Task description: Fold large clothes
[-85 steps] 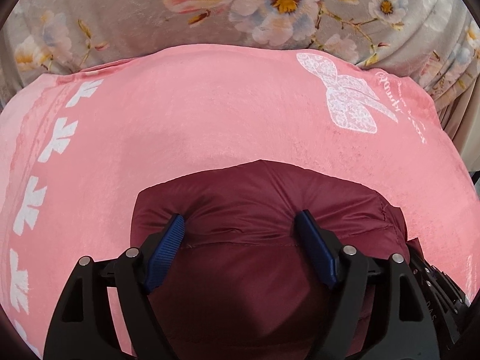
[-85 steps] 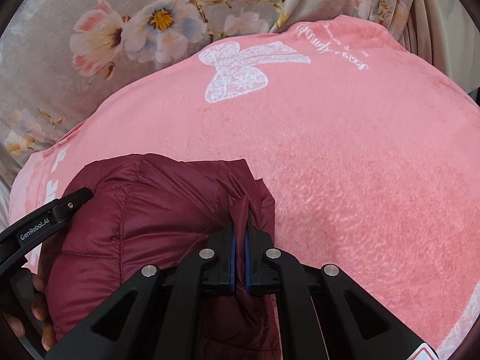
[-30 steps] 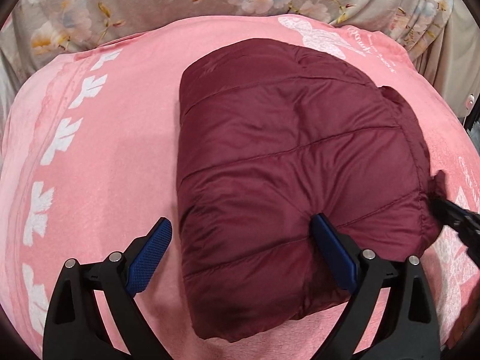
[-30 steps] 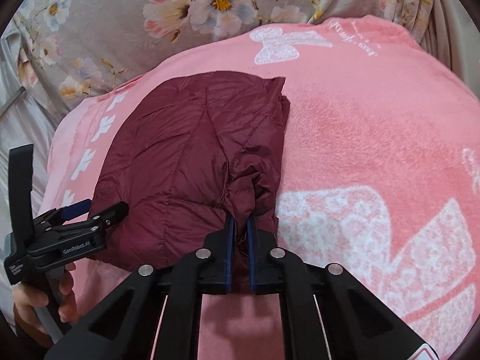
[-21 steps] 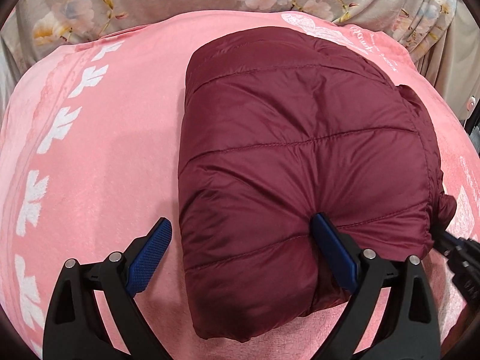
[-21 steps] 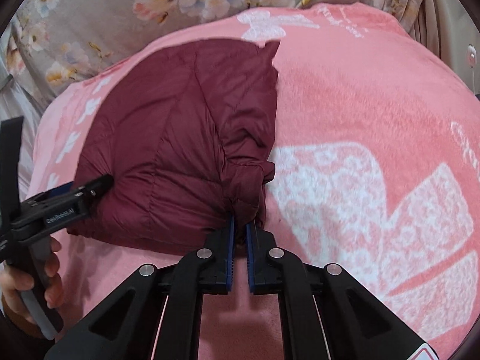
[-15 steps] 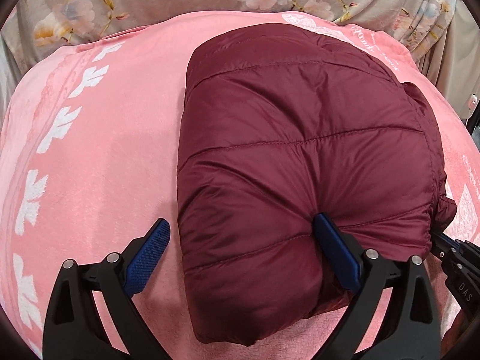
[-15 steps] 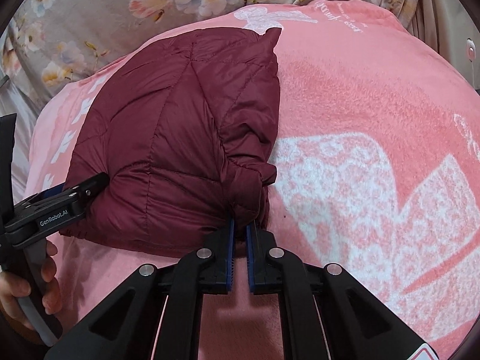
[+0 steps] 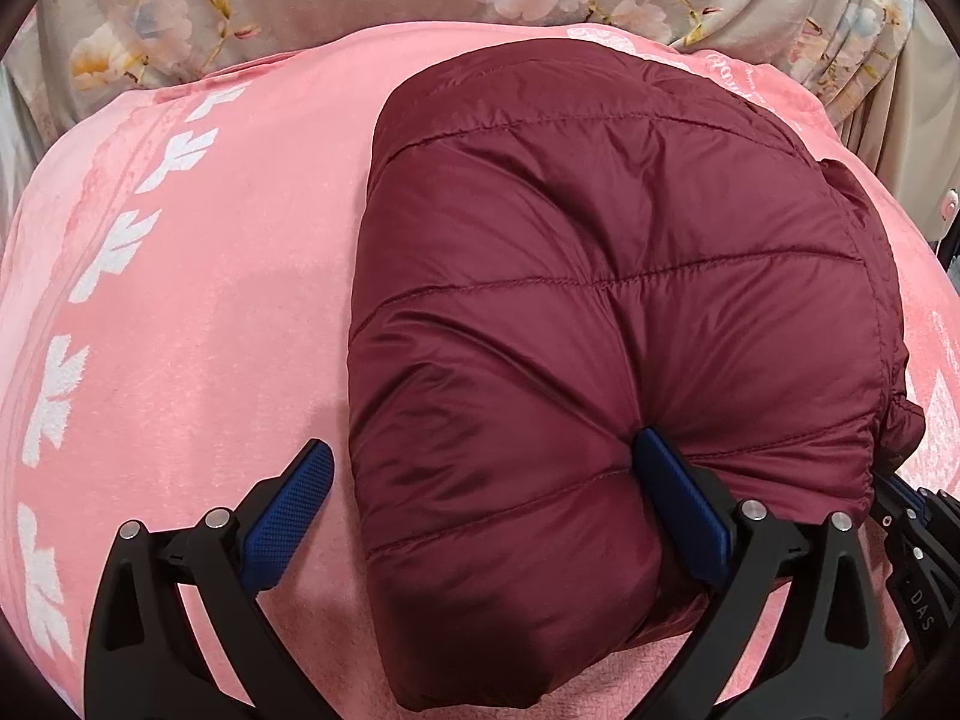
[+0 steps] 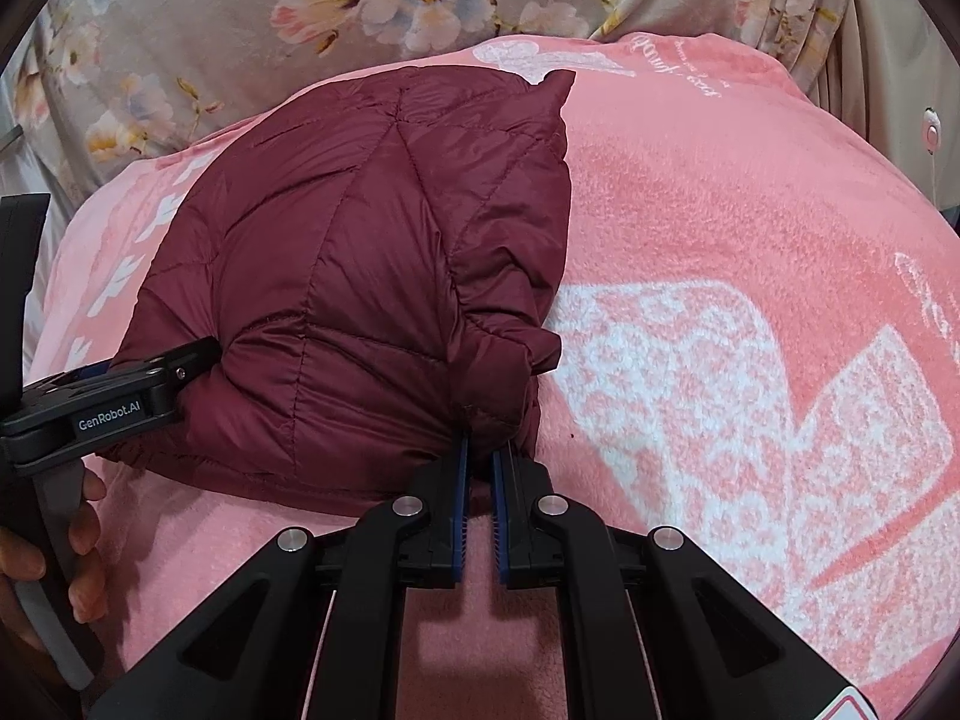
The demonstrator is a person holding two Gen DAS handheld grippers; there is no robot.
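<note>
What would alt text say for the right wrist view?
The right gripper pinches the near edge of a folded maroon puffer jacket lying on a pink blanket. The left gripper presses its left side.

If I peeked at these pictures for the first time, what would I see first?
First, the puffy dark red jacket, folded into a fat bundle in the middle of the pink blanket. Next, the black grippers with blue pads: the right gripper pinches the bundle's near edge, and the left gripper stands wide open around its near left corner. Behind is a flowery grey cloth.
</note>
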